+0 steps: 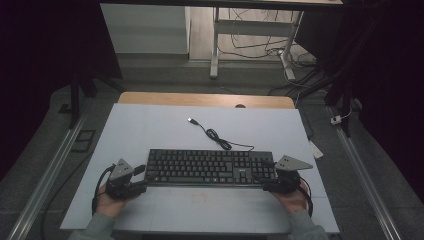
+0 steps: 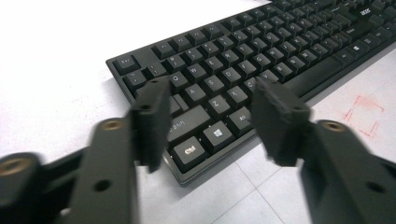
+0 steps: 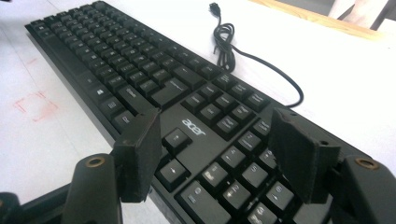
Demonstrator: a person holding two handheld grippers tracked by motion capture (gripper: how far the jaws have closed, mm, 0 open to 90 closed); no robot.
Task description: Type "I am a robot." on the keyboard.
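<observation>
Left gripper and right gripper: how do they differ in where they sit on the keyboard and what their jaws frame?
The left gripper sits at the keyboard's left front corner, its jaws framing the corner's letter and modifier keys; the right gripper sits at the right end, framing arrow and number-pad keys. The cable trails behind, nearer the right gripper. Both stand open, pads clear of the keyboard.

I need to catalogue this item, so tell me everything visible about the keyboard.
The keyboard is black, plastic-looking and full-size with a number pad and an Acer logo. It lies flat on the white table. Its black cable trails away, loosely coiled, its plug lying loose. A hand-held gripper sits at each end, jaws open.
</observation>
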